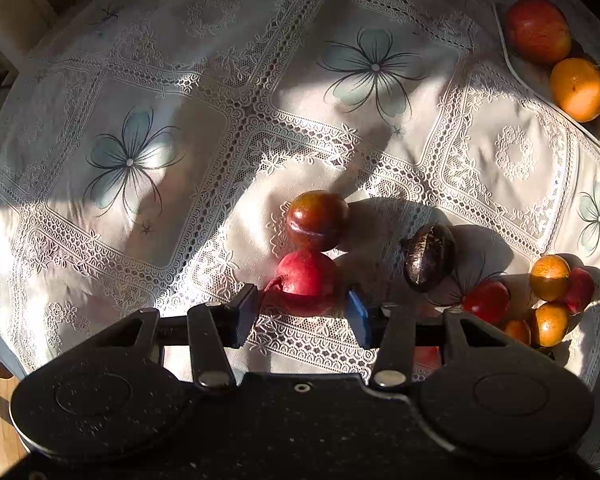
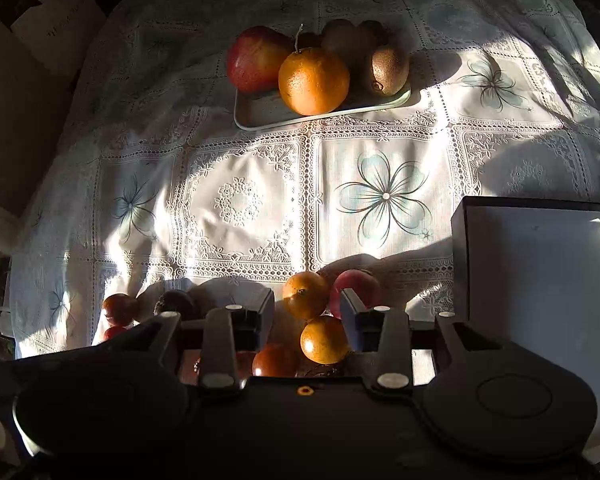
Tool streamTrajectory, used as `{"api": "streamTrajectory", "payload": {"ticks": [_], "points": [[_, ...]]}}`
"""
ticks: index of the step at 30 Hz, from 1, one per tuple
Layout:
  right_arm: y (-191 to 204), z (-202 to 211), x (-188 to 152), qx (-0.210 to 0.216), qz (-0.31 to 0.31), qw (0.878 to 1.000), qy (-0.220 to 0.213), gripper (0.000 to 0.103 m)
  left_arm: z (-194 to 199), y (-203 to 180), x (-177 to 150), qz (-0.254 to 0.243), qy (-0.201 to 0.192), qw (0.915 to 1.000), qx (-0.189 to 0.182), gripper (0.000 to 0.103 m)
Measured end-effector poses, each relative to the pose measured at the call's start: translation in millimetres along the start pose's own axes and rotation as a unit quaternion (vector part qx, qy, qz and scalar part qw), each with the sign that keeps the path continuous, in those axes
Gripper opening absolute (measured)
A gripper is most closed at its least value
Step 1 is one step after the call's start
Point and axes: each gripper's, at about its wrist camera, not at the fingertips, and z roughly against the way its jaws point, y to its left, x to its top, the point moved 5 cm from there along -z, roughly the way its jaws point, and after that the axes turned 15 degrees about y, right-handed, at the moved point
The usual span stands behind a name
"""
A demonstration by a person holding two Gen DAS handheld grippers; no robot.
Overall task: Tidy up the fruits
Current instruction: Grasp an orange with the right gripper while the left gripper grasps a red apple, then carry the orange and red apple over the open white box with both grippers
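My left gripper (image 1: 303,305) points down at the lace tablecloth, jaws wide. A red fruit (image 1: 306,280) lies between its fingertips with a small gap on each side. A brown-red fruit (image 1: 318,220) touches it just beyond, and a dark glossy fruit (image 1: 429,258) lies to the right. My right gripper (image 2: 307,314) hangs over a cluster of fruit. An orange (image 2: 305,295) and a second orange (image 2: 324,339) sit between its fingers, and neither pad presses on them. A pinkish-red fruit (image 2: 356,286) lies behind the right finger.
A pale tray (image 2: 320,118) at the far side holds a red apple (image 2: 256,58), a large orange (image 2: 314,80) and kiwis (image 2: 388,68). A white box (image 2: 540,280) with dark edges stands close on the right. Sunlight and deep shadows cross the cloth.
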Motion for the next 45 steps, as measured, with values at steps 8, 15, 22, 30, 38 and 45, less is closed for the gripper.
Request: {"api": "streamTrajectory", "payload": {"ticks": [8,15,22,30,38,45], "points": [[27,-24,4,-0.045,0.051,0.998,-0.013,0.04,2,4,0,0.0,-0.013,0.9998,-0.012,0.044],[39,-49,6,-0.077,0.08,0.994,0.002,0.042,24,21,-6,0.018,-0.031,0.9994,-0.003,0.044],[48,-69,5,-0.157,0.143,0.977,-0.013,0.044,40,30,-8,0.032,-0.035,0.9989,0.0,0.044],[58,-78,-6,-0.203,0.199,0.959,-0.013,0.04,54,40,-12,0.035,-0.043,0.9984,-0.009,0.044],[38,-41,4,-0.078,0.095,0.992,0.009,0.037,66,34,-18,0.031,-0.055,0.998,0.005,0.044],[13,26,-5,-0.05,0.051,0.997,-0.034,0.037,89,-3,-31,0.0,-0.083,0.9966,0.004,0.044]]}}
